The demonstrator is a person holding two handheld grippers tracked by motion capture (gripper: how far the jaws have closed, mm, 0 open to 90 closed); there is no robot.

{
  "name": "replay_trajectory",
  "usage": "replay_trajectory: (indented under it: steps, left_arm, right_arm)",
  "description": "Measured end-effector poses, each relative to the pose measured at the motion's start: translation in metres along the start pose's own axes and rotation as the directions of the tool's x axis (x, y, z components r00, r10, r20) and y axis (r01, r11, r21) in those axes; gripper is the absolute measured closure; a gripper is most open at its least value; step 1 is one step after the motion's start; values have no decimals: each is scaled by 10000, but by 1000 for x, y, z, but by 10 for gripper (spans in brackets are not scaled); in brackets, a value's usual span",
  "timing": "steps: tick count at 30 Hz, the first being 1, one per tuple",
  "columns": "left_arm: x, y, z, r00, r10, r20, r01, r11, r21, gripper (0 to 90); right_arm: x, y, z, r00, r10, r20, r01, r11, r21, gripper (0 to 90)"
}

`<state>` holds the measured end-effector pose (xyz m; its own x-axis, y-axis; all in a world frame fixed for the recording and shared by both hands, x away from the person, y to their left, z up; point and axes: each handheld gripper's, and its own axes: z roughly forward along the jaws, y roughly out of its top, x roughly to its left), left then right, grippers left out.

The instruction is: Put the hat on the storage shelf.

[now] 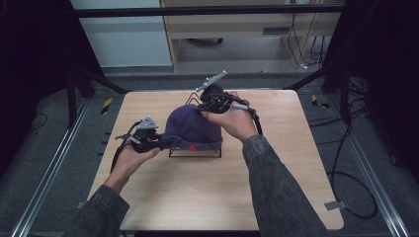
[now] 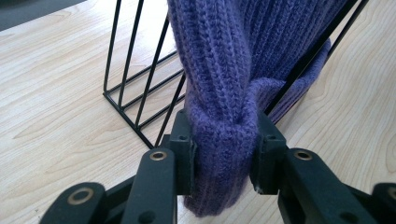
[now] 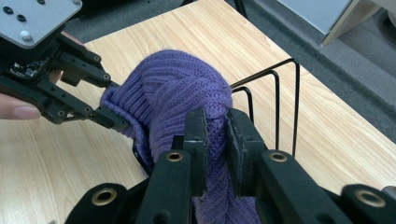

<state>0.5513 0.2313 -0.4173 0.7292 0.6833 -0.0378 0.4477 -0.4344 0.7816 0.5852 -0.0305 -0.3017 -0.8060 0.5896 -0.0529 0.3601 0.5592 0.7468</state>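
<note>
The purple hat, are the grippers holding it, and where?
Yes. The left gripper pinches the purple hat by its folded brim; the right gripper pinches a fold of its knit.

beanie [image 1: 190,126]: purple, ribbed knit, red logo | rack [image 1: 197,153]: black wire | table [image 1: 163,177]: light woodgrain

A knitted hat [image 1: 190,129] is sitting over a wire rack [image 1: 205,150] at the centre of the desk [image 1: 276,168] in the high view. The left claw [image 1: 165,142] is lying at the hat's lower left edge, pinching its brim. The right claw [image 1: 202,104] is sitting behind the hat, toward the upper middle, pinching its top.
</note>
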Motion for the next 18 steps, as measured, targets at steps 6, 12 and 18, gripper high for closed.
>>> replay_trajectory:
  steps: [6,12,18]
  left_arm:
    - [0,-1,1,10000,43,-14,-43,9999,102,655]
    - [2,-8,4,10000,-56,14,56,9999,133,641]
    - [3,-13,7,9999,-100,19,100,9998,169,633]
  right_arm:
    - [2,0,1,9999,-78,-64,78,9999,86,789]
    - [5,-1,2,9997,-215,-114,218,9994,254,787]
    - [8,-2,5,9996,-196,-197,203,9991,368,784]
